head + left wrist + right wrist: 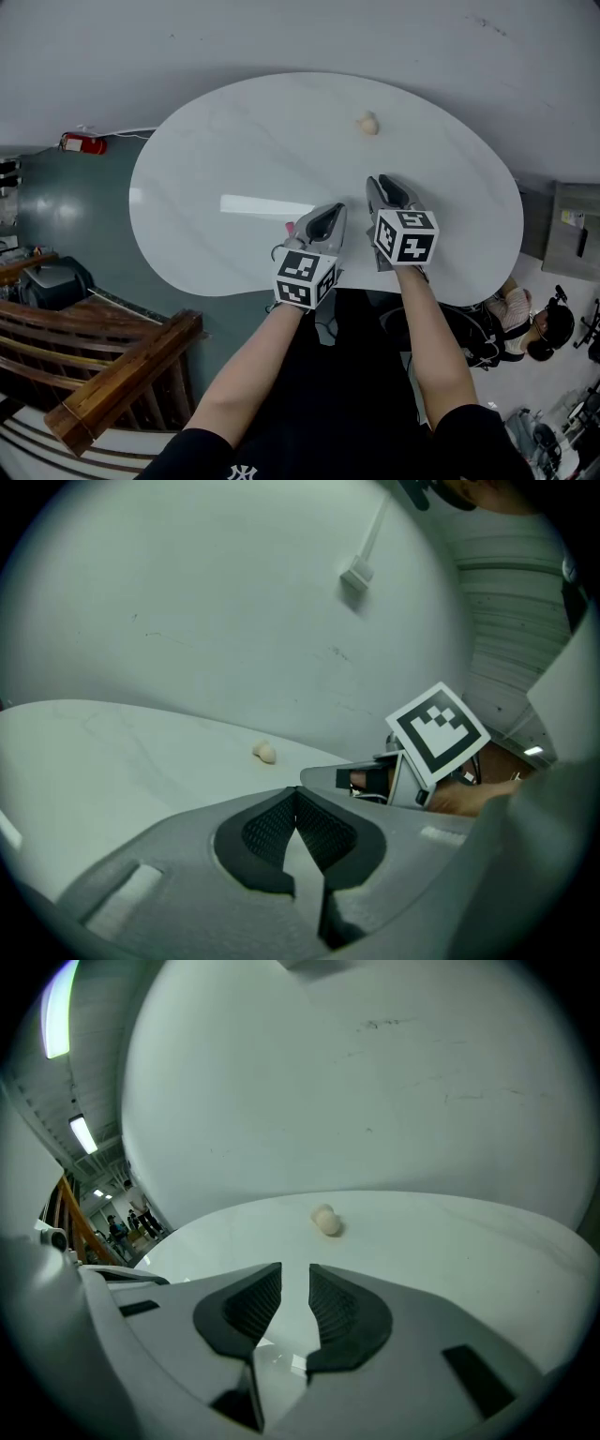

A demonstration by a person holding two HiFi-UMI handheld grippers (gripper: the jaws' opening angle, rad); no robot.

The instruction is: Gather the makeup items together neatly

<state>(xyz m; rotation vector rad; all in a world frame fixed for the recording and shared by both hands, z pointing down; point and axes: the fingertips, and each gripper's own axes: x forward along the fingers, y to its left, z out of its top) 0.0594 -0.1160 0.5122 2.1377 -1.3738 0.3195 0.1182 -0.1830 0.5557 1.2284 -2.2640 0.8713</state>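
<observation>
White and faintly veined, the oval surface [234, 150] carries one small beige makeup item [367, 123], rounded and lying alone toward the far edge, well apart from both of my tools. My left tool [295, 794] hovers at the near edge with its ribbed pads pressed together at the tips and nothing caught in them. My right tool [295, 1283] sits just beside it and slightly further in, jaws parted by a narrow gap with only bare surface showing through, and the beige item lies straight ahead of it, not touched.
</observation>
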